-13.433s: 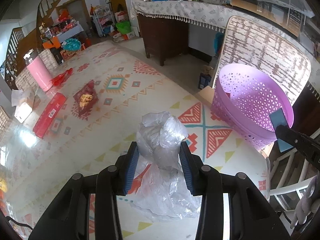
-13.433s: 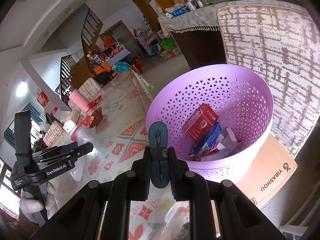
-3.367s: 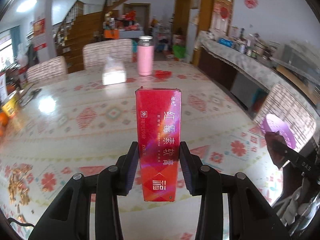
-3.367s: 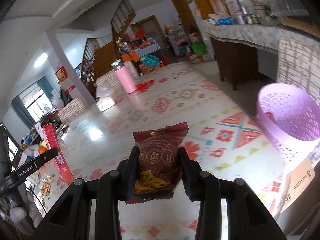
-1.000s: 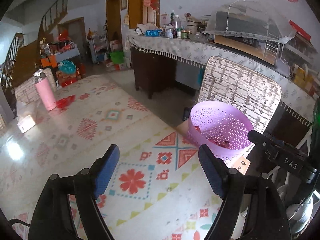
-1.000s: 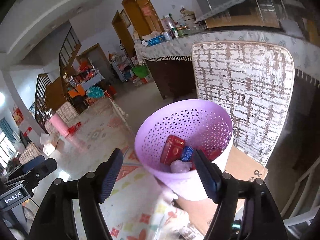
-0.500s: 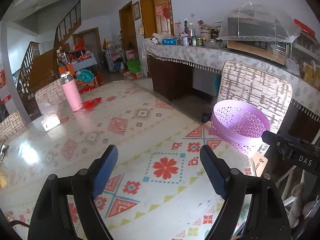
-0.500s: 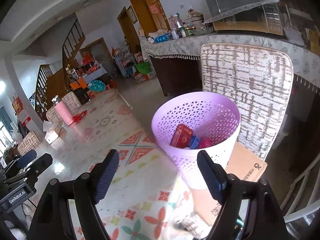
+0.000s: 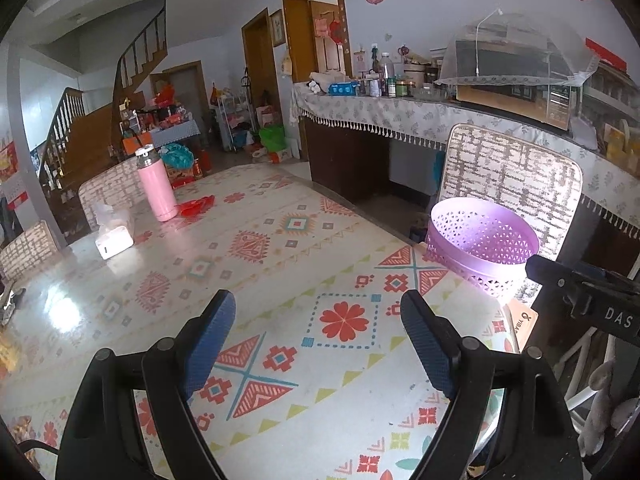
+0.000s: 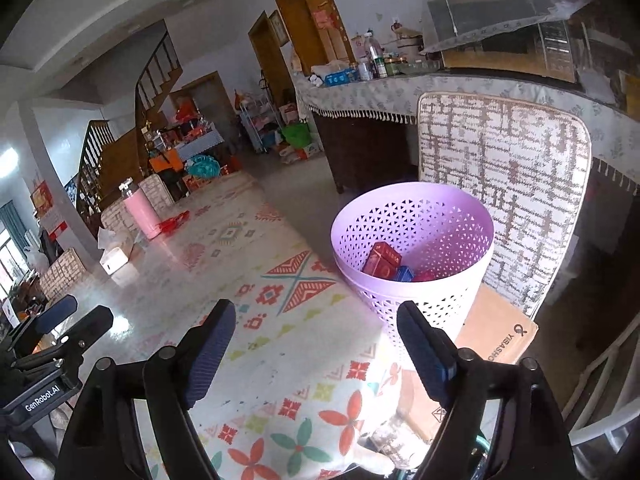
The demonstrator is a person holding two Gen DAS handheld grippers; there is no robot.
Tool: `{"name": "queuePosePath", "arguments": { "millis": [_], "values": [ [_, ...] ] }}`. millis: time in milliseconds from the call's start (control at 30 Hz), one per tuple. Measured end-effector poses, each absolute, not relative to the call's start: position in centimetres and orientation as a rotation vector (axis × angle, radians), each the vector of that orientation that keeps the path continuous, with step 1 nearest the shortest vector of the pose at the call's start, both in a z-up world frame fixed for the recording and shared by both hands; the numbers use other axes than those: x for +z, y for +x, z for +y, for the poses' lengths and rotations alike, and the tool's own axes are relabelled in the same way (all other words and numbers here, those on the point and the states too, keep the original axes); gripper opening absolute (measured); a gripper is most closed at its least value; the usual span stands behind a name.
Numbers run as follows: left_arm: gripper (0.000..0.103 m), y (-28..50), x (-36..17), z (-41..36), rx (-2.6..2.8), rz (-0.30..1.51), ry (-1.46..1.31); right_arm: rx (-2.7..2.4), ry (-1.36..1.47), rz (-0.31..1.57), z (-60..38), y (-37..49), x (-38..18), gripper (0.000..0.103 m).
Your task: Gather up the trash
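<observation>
A: Both grippers are hanging empty over the near end of the tabletop. The left gripper is standing spread wide with nothing between its blue pads. The right gripper has just been opening its jaws further, and nothing is sitting between them either.

B: And the trash?

A: What has been collected is lying in the lilac mesh basket, which is standing on a cardboard box just off the tabletop's corner, in front of a woven chair back. A red carton is leaning against the inner wall, with something blue and something pink beside it. The basket is probably being kept there so either hand can reach it from the tabletop edge.

B: Is anything left to pick up?

A: Possibly. A crumpled red wrapper is lying just beside the pink flask at the far end, well apart from the basket. A tissue pack is sitting nearby, though that looks like something in use, not trash. Some brownish scraps are showing at the left edge of the left view, too blurred to name.

B: So why the wide jaws?

A: Likely because both are being readied for another pick; the grippers are pointing down across the patterned cloth toward the far end.
</observation>
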State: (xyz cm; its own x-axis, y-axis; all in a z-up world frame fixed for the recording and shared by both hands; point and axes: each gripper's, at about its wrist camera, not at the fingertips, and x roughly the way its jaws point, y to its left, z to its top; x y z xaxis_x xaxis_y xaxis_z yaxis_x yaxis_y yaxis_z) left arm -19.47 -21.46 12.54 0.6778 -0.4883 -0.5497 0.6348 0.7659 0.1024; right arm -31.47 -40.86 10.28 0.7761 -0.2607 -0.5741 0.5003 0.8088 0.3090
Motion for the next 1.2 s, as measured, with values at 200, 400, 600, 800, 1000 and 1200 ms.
{"name": "queuePosePath", "arguments": {
  "millis": [200, 400, 600, 800, 1000, 1200],
  "values": [
    [0.085, -20.7, 12.7, -21.1, -0.633, 0.49, 0.298, -0.459, 0.448, 0.501, -40.5, -32.9, 10.8, 0.09],
    [0.092, -22.2, 13.0, -20.8, -0.598, 0.42, 0.293, -0.477, 0.433, 0.478, -40.3, -34.2, 10.8, 0.093],
    [0.101, -23.7, 14.0, -20.1, -0.547, 0.332, 0.246, -0.487, 0.405, 0.412, -39.8, -35.9, 11.3, 0.101],
    [0.102, -24.6, 14.3, -20.3, -0.57, 0.283, 0.219, -0.599, 0.299, 0.345, -39.0, -37.6, 11.9, 0.103],
    [0.102, -25.2, 13.2, -22.5, -0.638, 0.298, 0.257, -0.625, 0.326, 0.396, -40.3, -38.1, 10.4, 0.103],
    [0.102, -25.5, 11.7, -23.5, -0.648, 0.32, 0.309, -0.64, 0.34, 0.425, -41.1, -37.9, 9.7, 0.103]
  ]
}}
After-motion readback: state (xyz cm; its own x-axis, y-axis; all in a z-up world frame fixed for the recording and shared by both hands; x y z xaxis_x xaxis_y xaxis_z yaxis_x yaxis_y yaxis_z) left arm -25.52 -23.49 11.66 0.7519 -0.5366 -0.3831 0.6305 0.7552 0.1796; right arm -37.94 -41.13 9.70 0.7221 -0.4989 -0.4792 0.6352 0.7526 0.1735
